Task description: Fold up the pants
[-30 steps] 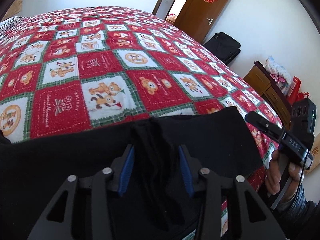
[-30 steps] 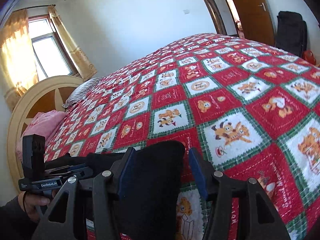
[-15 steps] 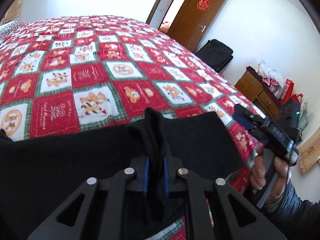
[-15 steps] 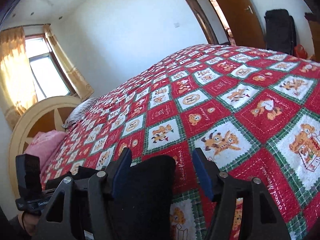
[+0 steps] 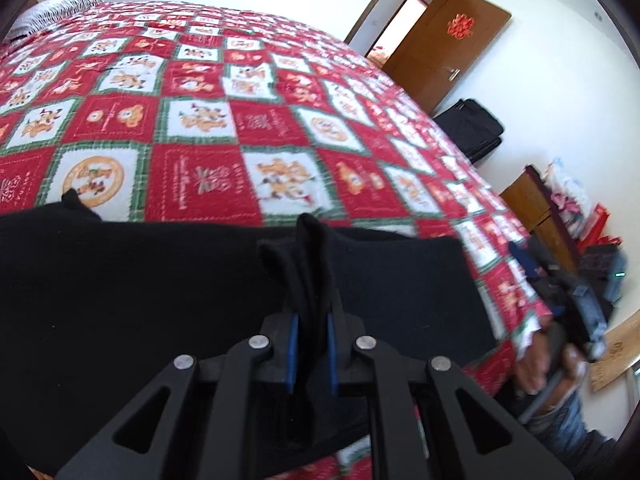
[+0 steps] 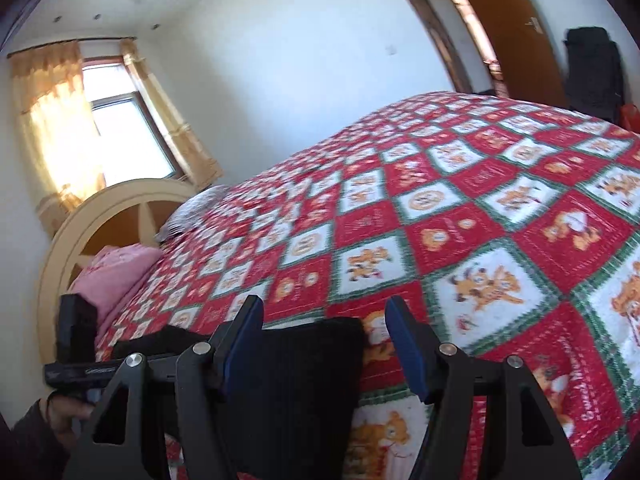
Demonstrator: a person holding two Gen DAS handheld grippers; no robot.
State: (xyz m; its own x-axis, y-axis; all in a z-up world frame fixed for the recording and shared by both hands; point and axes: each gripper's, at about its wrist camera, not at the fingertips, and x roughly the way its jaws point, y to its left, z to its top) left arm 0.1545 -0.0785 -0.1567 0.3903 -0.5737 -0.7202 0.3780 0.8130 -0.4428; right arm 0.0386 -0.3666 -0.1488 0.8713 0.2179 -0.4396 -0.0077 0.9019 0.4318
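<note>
- My left gripper (image 5: 311, 344) has its fingers (image 5: 291, 354) drawn almost together, pinching a raised ridge of the black pants (image 5: 160, 280); the bunched cloth stands up between the blue pads and pokes out past their tips.
- To either side of those fingers the pants spread flat and wide across the near edge of the bed (image 5: 248, 128), reaching further to the left of them than to the right.
- Ahead of the left fingers lies the red, white and green patchwork quilt with its cartoon squares, bare of clothing.
- Off to the right of the left fingers, past the corner of the pants, I see the person's right hand (image 5: 540, 368) around the other handle, blurred.
- My right gripper (image 6: 324, 344) has its fingers (image 6: 404, 344) well apart. They have just been opening a little wider; a corner of the pants (image 6: 296, 384) sits between them, nearer the left finger, and the pads do not press on it.
- The right finger of that pair hangs over quilt only, with a clear gap to the cloth's edge.
- Left of the right fingers, the left gripper's body (image 6: 76, 344) and the person's left hand (image 6: 64, 420) show at the frame edge.
- Beyond, a pink pillow (image 6: 112, 276) rests against the cream headboard (image 6: 100, 216); a brown door (image 5: 440, 48) stands open far ahead of the left fingers.
</note>
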